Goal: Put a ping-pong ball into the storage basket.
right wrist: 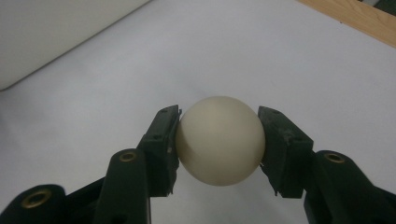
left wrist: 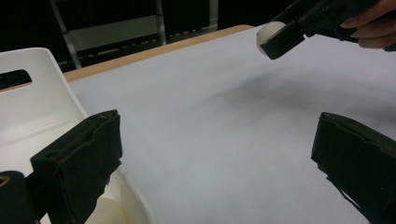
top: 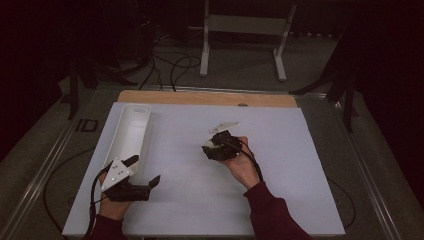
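Note:
A cream-white ball (right wrist: 219, 140) sits clamped between the two black jaws of my right gripper (right wrist: 218, 140), held above the white board. In the high view that right gripper (top: 212, 147) is near the board's middle, pointing left, the ball (top: 213, 144) just peeking out. The left gripper view catches the ball (left wrist: 267, 36) at its upper right, in the far gripper's jaws. My left gripper (top: 145, 171) rests at the board's front left, jaws wide apart with nothing between them. One of its jaws is beside the near end of the white tray (top: 131, 131).
The long white tray (left wrist: 28, 107) lies along the board's left side, with a handle slot at its far end. A wooden strip (top: 205, 98) borders the board's far edge. Cables and a white stand (top: 245, 30) are on the floor beyond.

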Motion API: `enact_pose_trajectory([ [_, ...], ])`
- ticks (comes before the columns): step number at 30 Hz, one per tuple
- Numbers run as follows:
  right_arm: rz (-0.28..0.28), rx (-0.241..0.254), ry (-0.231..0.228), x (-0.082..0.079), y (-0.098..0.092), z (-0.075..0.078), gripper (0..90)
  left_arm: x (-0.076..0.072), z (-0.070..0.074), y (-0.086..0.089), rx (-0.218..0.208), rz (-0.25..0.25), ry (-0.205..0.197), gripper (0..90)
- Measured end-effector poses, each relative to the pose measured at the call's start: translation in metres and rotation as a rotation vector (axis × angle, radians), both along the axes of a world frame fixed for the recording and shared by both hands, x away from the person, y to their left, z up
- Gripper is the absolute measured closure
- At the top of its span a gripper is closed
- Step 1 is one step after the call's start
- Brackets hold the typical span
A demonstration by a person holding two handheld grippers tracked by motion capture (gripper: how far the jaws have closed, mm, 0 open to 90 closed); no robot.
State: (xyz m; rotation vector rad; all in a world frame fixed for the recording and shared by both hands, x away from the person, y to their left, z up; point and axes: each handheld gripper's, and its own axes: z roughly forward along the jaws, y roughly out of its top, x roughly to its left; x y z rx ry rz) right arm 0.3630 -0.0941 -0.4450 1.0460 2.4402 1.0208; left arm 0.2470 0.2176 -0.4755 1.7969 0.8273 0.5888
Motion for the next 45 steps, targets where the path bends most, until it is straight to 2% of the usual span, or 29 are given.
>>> enact_pose_trajectory([
  [29,0.033,0.02,-0.027,0.002,0.018,0.016,50.3,0.0,0.0,0.0,0.0,-0.001,0.001,2.4],
  [45,0.051,0.042,-0.026,0.004,0.028,0.02,50.3,0.0,0.0,0.0,0.001,-0.001,0.001,2.4],
])
